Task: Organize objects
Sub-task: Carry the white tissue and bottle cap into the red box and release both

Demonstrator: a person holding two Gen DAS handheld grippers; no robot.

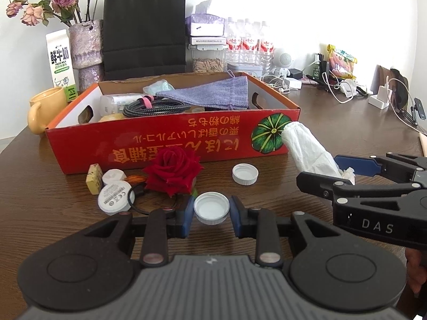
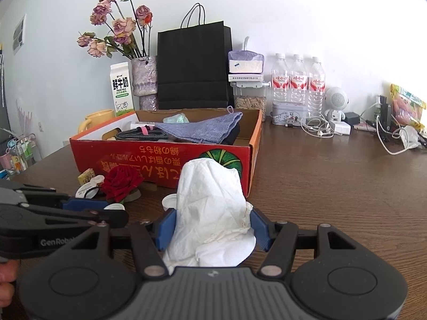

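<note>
My left gripper is shut on a white bottle cap, its blue pads pressed to the cap's sides just above the brown table. My right gripper is shut on a crumpled white tissue, which sticks up between the blue pads in front of the red cardboard box. In the left wrist view the tissue and the right gripper appear at the right. A second white cap, a red rose, round white discs and a small yellow block lie before the box.
The box holds a coiled cable, a purple cloth and other items. Behind it stand a black paper bag, a vase of dried flowers, a milk carton, a yellow mug, water bottles and tangled chargers.
</note>
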